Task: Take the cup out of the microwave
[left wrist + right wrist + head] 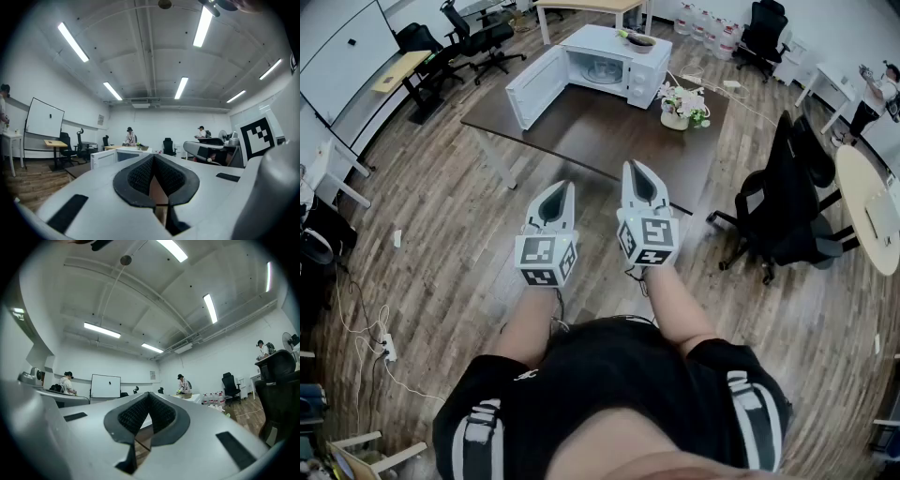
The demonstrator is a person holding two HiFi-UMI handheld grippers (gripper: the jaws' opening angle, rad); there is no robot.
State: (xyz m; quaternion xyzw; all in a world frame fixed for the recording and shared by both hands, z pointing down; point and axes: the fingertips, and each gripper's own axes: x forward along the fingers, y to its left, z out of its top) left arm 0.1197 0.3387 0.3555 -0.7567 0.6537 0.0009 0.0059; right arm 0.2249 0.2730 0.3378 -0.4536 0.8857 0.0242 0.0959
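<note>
Left gripper [562, 188] and right gripper [634, 170] are hanging pressed together, empty, well short of the table [581, 131]; the microwave [628, 45] is standing open; reaching in for the cup is seemingly all remaining.

So the microwave [614, 61] sits at the far end of the table [581, 131], door [534, 86] swung out to its left, bowl [639, 40] on top. The potted flowers [682, 106] are on the table just right of it. 1 office chair [787, 202] is off the table's right side. The left gripper [564, 187] and right gripper [634, 167] are side by side on the near side.
</note>
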